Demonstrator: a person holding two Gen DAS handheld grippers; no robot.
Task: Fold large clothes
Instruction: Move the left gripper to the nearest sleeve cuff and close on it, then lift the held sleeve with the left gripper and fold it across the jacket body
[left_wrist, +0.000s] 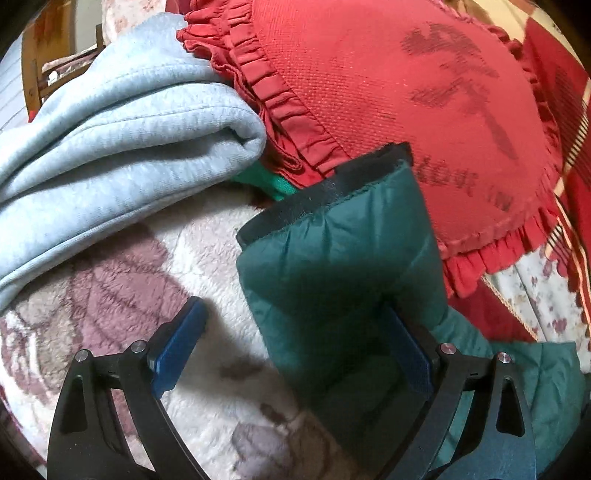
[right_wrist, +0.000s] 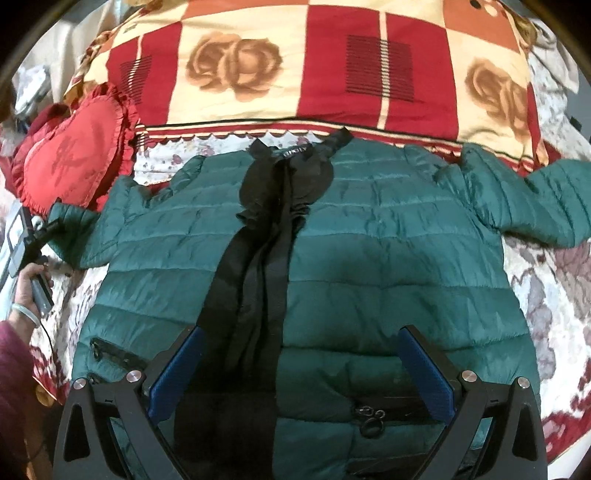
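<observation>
A dark green quilted puffer jacket (right_wrist: 388, 258) lies front-up on the bed, its black zip placket and lining (right_wrist: 258, 258) running down the middle, both sleeves spread sideways. My right gripper (right_wrist: 299, 365) is open and hovers over the jacket's lower front, empty. In the left wrist view the jacket's left sleeve (left_wrist: 332, 266) with its black cuff (left_wrist: 325, 192) lies between the fingers of my open left gripper (left_wrist: 295, 343); the right pad (left_wrist: 410, 350) touches the sleeve, the left pad stands apart from it. The left gripper also shows in the right wrist view (right_wrist: 40, 236).
A red frilled heart cushion (left_wrist: 388, 110) lies just beyond the cuff. A folded light-blue fleece garment (left_wrist: 122, 136) sits to its left. A red and cream rose-patterned quilt (right_wrist: 314, 66) lies behind the jacket. The bed cover (left_wrist: 184, 266) is fluffy and floral.
</observation>
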